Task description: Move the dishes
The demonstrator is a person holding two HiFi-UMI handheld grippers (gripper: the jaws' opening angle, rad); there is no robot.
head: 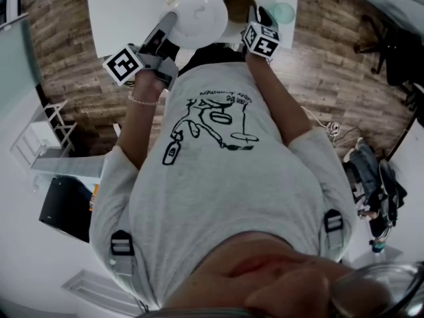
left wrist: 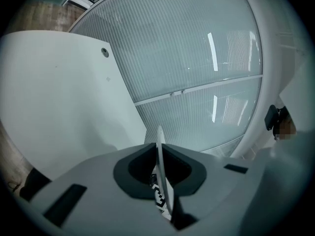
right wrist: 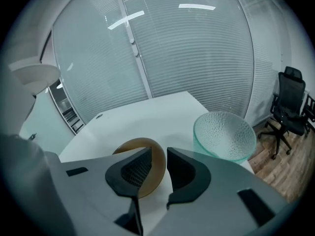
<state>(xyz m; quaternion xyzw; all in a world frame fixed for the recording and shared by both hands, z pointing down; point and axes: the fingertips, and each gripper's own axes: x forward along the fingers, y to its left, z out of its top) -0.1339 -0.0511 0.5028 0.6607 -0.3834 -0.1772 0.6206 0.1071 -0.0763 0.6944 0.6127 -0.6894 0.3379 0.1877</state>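
Note:
My left gripper (head: 171, 20) is shut on the rim of a white plate (head: 197, 15) and holds it over the near edge of the white table (head: 126, 8). In the left gripper view the plate (left wrist: 160, 151) shows edge-on, pinched between the jaws of the left gripper (left wrist: 158, 156). The right gripper (head: 255, 13) hangs over a brown bowl (head: 238, 5). In the right gripper view the right gripper (right wrist: 159, 156) has its jaws slightly apart astride the rim of the brown bowl (right wrist: 136, 143), and the pads are not pressing on it. A green glass bowl (right wrist: 225, 134) stands to the right.
The table (right wrist: 147, 112) runs up to a ribbed glass partition (right wrist: 197, 48). A black office chair (right wrist: 288, 107) stands on the wooden floor at the right. A white rack (head: 46, 131) and bags (head: 371, 177) lie beside the person.

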